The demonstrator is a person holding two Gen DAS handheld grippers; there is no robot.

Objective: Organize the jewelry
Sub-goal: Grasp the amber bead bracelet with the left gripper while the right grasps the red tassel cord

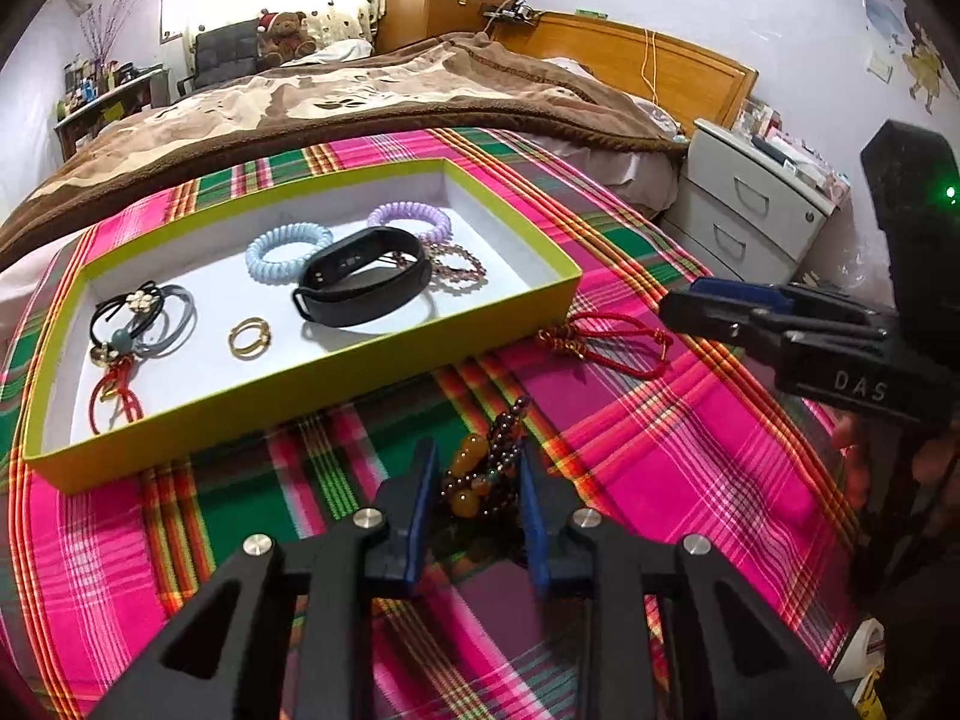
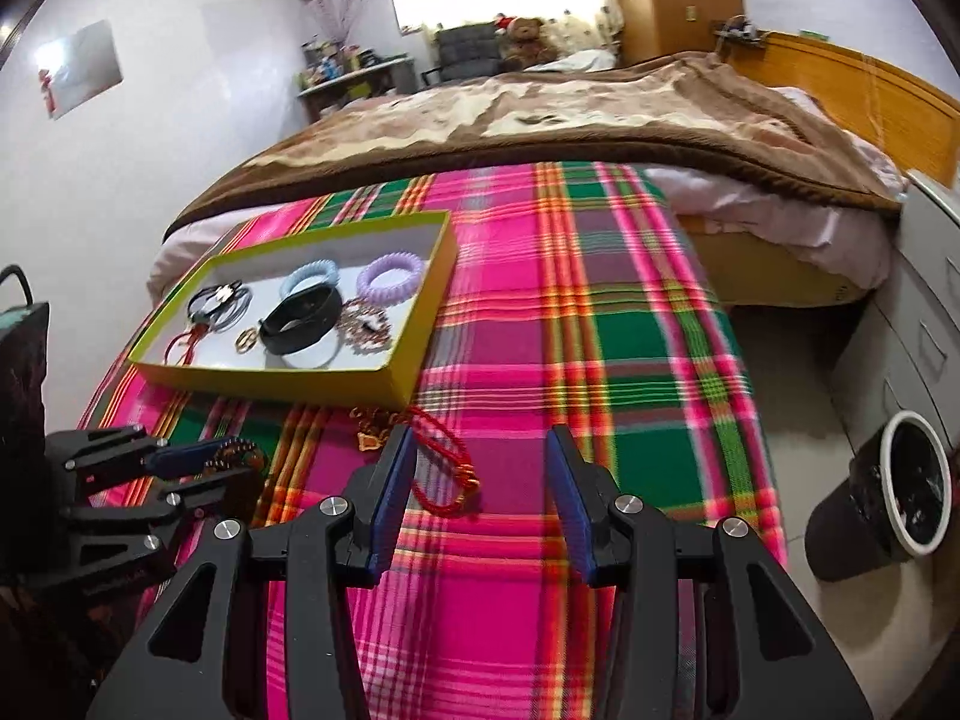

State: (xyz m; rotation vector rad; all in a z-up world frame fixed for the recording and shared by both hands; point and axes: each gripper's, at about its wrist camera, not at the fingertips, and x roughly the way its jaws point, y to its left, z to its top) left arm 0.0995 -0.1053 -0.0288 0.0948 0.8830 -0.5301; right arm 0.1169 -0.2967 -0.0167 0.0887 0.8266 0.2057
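While your left hand-held gripper [image 1: 474, 480] straddles the bead bracelet [image 1: 480, 468] on the plaid cloth [image 1: 660, 480], you are at the pick-up step: that bracelet is one of two pieces not yet in the box [image 1: 288, 384]. Its jaws stand partly apart with the amber and dark beads bunched between them; the beads look close to the blue pads [image 1: 420, 504], but I cannot tell whether the pads press on them yet, so treat the grip as unconfirmed.

Your next move, as I judge it, calls for closing onto the bunch, then lifting clear of the cloth and carrying it ahead and a little left of the left gripper, over the near wall of the box. The free floor lies between the gold rings [image 1: 249, 337] and the black band [image 1: 363, 282], or near the front; hair ties [image 1: 144, 315], two coil ties and a chain bracelet fill the rest. Loose beads may slip or trail, so lift slowly.

Your right hand-held gripper [image 2: 480, 492] hovers with jaws wide apart and nothing between them. The red cord bracelet [image 2: 444, 468] lies just ahead of its left finger, partly hidden by it, on the cloth close to the box's near corner. It would need to shift left to centre over the cord.

Both grippers point forward and steeply down toward the bed, side by side, the right one's tip near the box corner in the left view.
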